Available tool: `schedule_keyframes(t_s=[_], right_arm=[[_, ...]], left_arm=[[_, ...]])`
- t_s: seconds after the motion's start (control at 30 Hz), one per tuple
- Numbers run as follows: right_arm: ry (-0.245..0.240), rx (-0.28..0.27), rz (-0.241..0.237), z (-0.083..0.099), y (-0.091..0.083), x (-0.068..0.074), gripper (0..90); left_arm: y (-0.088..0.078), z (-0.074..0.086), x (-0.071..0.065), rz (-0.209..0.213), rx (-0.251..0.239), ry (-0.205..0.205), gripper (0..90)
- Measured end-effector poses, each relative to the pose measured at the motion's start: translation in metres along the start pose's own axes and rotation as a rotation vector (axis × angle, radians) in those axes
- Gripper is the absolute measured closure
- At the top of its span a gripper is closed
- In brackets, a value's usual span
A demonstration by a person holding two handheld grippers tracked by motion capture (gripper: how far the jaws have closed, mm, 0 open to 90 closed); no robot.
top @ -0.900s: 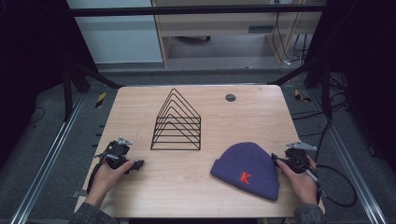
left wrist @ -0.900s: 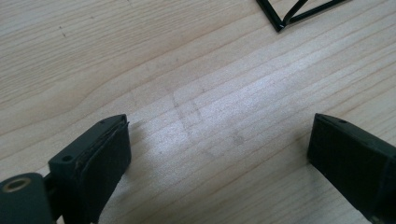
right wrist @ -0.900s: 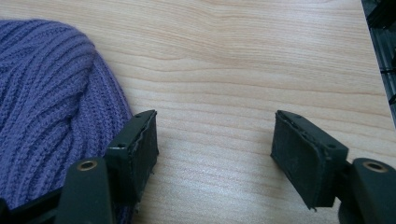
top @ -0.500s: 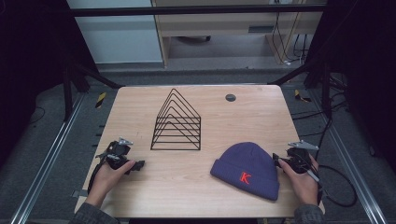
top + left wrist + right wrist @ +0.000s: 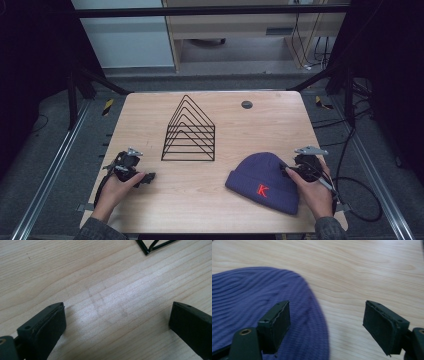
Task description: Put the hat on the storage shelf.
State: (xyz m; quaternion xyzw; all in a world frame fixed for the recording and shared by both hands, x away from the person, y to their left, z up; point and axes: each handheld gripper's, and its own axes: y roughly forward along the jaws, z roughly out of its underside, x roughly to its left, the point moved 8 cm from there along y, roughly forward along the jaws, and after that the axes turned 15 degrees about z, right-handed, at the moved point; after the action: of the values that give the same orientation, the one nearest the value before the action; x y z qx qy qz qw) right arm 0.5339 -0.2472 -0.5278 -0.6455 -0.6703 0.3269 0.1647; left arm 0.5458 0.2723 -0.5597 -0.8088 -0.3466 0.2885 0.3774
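Note:
A purple knitted beanie (image 5: 264, 181) with a red K lies flat on the wooden table (image 5: 235, 130) at the front right. My right gripper (image 5: 290, 169) rests at the beanie's right edge, open; in the right gripper view one jaw stands over the purple knit (image 5: 257, 310) and the other over bare wood. A black wire file rack (image 5: 190, 131) stands upright mid-table. My left gripper (image 5: 148, 178) lies at the front left, open over bare wood, with nothing between its jaws. A corner of the rack (image 5: 150, 247) shows at the top of the left gripper view.
A small dark round disc (image 5: 246, 104) sits near the table's far edge. A black metal frame (image 5: 210, 10) surrounds the table. Cables (image 5: 350, 200) trail off the right side to the floor.

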Motion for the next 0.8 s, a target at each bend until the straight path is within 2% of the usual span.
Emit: schedule_keyframes(t_s=[0.17, 0.27, 0.37, 0.4, 0.43, 0.53, 0.67, 0.8], right_arm=[[-0.05, 0.051, -0.072, -0.007, 0.0, 0.016, 25.5], [-0.101, 0.084, -0.101, -0.013, 0.003, 0.025, 29.3], [-0.121, 0.122, -0.14, -0.016, 0.006, 0.032, 32.2], [-0.121, 0.122, -0.14, -0.016, 0.006, 0.032, 32.2], [-0.152, 0.144, -0.147, -0.019, 0.007, 0.036, 33.6], [-0.169, 0.149, -0.164, -0.026, 0.008, 0.041, 36.4], [-0.188, 0.151, -0.16, -0.035, 0.012, 0.044, 38.4], [-0.17, 0.167, -0.15, -0.038, 0.021, 0.043, 40.1]], left_arm=[[0.0, 0.001, 0.0, 0.003, 0.005, 0.0, 0.0], [0.0, 0.001, 0.0, 0.003, 0.007, 0.001, 0.0], [0.0, 0.001, 0.0, 0.003, 0.008, 0.006, 0.0], [0.0, 0.001, 0.0, 0.003, 0.008, 0.006, 0.0], [0.0, 0.0, 0.0, 0.002, 0.009, 0.007, 0.0], [0.0, 0.0, 0.0, 0.002, 0.01, 0.006, 0.0], [0.0, 0.001, -0.001, 0.005, 0.008, 0.004, 0.0], [0.0, 0.001, 0.0, 0.004, 0.011, 0.007, 0.0]])
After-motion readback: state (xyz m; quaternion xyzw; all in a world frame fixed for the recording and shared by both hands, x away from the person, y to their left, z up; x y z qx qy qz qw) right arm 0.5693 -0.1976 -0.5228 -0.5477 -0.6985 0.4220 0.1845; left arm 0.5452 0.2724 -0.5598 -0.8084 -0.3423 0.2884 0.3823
